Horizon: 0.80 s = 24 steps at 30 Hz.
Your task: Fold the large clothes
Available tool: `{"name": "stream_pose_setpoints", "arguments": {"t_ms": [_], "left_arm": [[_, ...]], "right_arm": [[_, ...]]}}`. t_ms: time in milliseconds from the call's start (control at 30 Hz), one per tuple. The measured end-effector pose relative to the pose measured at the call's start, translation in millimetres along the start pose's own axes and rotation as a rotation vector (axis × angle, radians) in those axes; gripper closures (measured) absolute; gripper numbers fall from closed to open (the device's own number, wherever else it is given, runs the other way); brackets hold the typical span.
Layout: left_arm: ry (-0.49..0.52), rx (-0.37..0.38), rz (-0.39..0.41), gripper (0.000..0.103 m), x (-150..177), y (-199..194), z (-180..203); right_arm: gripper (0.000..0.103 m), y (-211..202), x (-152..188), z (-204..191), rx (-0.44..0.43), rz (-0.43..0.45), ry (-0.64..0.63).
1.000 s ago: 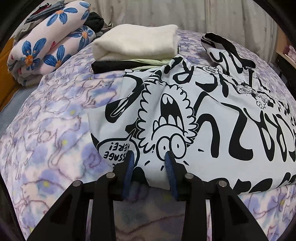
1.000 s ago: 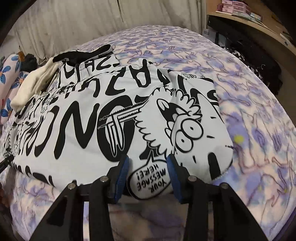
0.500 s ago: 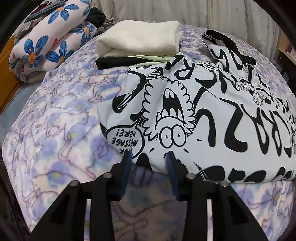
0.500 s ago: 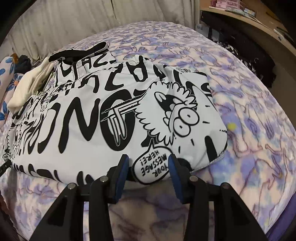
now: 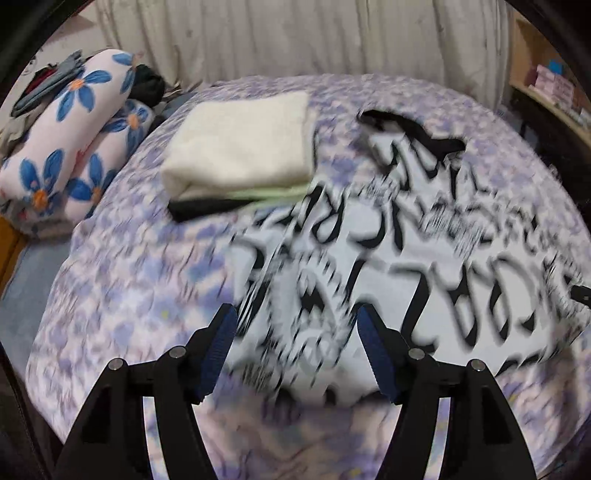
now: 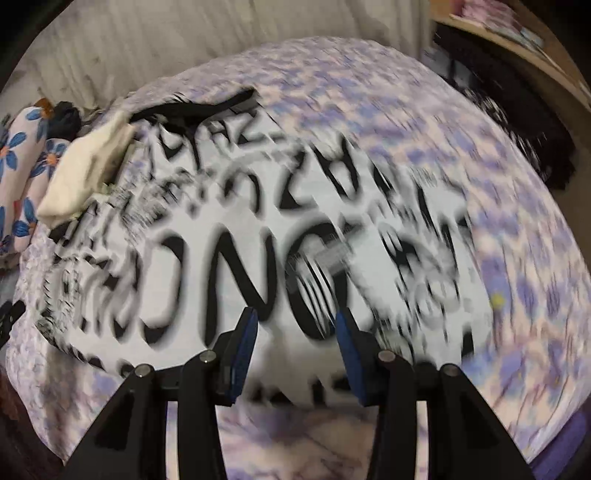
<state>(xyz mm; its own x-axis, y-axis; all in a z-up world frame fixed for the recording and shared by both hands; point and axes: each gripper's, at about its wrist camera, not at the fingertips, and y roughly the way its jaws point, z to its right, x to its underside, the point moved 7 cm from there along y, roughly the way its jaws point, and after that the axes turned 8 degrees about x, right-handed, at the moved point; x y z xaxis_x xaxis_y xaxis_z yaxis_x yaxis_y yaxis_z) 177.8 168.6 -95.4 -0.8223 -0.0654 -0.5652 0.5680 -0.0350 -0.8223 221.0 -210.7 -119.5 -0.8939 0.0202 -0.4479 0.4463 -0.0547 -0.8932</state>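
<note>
A large white garment (image 5: 424, 251) printed with black cartoons and letters lies folded flat on the purple bedcover (image 5: 129, 277); the picture is blurred by motion. My left gripper (image 5: 295, 314) hovers above the garment's near left corner. Its jaws are opening, and its blue pads (image 5: 218, 347) touch nothing. In the right wrist view the same garment (image 6: 258, 229) spreads across the bed. My right gripper (image 6: 295, 315) hangs over its near edge, open, with only the cloth far below between its fingers.
A stack of folded clothes, topped by a cream piece (image 5: 240, 147), sits at the garment's far left. Floral pillows (image 5: 74, 147) lie at the bed's left edge. A curtain (image 5: 295, 37) hangs behind, and a wooden shelf (image 6: 517, 33) with dark items stands at the right.
Both grippers have lifted up and back from the garment's near edge, so more of the bed shows. The left jaws have spread wider. The garment stays flat.
</note>
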Motion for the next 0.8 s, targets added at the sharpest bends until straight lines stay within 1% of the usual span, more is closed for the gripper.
{"name": "stream_pose_setpoints", "arguments": {"t_ms": [100,133,200,233,267,333,433,500,533,567,600,633,667,733,800], "left_arm": [[-0.004,0.066,0.007,0.037,-47.8,6.4,12.7],[-0.003,0.076,0.01,0.037,-60.9,9.1,18.2],[0.008,0.099,0.03,0.037,-98.8,17.0,27.3],[0.021,0.1,0.043,0.037,-119.1,22.7,32.4],[0.03,0.096,0.053,0.037,-131.4,28.0,36.6],[0.054,0.08,0.062,0.035,-164.7,46.0,46.9],[0.064,0.065,0.034,0.035,-216.9,88.2,62.1],[0.048,0.051,0.014,0.035,-241.8,114.1,69.1],[0.042,0.05,0.007,0.035,-252.4,126.4,72.6],[0.026,0.05,-0.003,0.035,-266.9,144.0,76.9],[0.022,0.056,-0.008,0.035,-271.2,154.9,80.7],[0.019,0.053,-0.015,0.035,-281.8,170.6,85.0],[0.014,0.045,-0.017,0.035,-285.9,180.0,87.2],[0.008,0.038,-0.017,0.035,-299.1,204.5,93.4],[0.002,0.032,-0.031,0.035,-302.5,224.0,95.3]], "right_arm": [[0.059,-8.3,-47.2,-17.8,-0.029,0.052,-0.041],[0.059,-9.3,-62.4,-21.0,-0.034,0.069,-0.05],[0.059,-9.4,-97.7,-27.9,-0.033,0.107,-0.066],[0.059,-6.8,-121.9,-32.2,-0.037,0.128,-0.071],[0.059,-4.4,-135.0,-35.0,-0.039,0.136,-0.071],[0.059,8.0,-178.3,-40.7,-0.06,0.148,-0.052],[0.059,31.2,-226.5,-49.6,-0.086,0.16,-0.031],[0.059,53.5,-255.5,-56.6,-0.082,0.163,-0.029],[0.06,72.0,-271.6,-62.3,-0.086,0.149,-0.031],[0.06,86.4,-280.8,-66.2,-0.088,0.131,-0.027],[0.06,98.4,-287.8,-70.0,-0.094,0.115,-0.026],[0.062,117.2,-297.5,-75.9,-0.096,0.094,-0.028],[0.065,130.7,-302.9,-79.0,-0.092,0.08,-0.029],[0.066,154.7,-313.1,-87.2,-0.095,0.062,-0.031],[0.066,172.4,-317.6,-90.9,-0.088,0.056,-0.026]]}}
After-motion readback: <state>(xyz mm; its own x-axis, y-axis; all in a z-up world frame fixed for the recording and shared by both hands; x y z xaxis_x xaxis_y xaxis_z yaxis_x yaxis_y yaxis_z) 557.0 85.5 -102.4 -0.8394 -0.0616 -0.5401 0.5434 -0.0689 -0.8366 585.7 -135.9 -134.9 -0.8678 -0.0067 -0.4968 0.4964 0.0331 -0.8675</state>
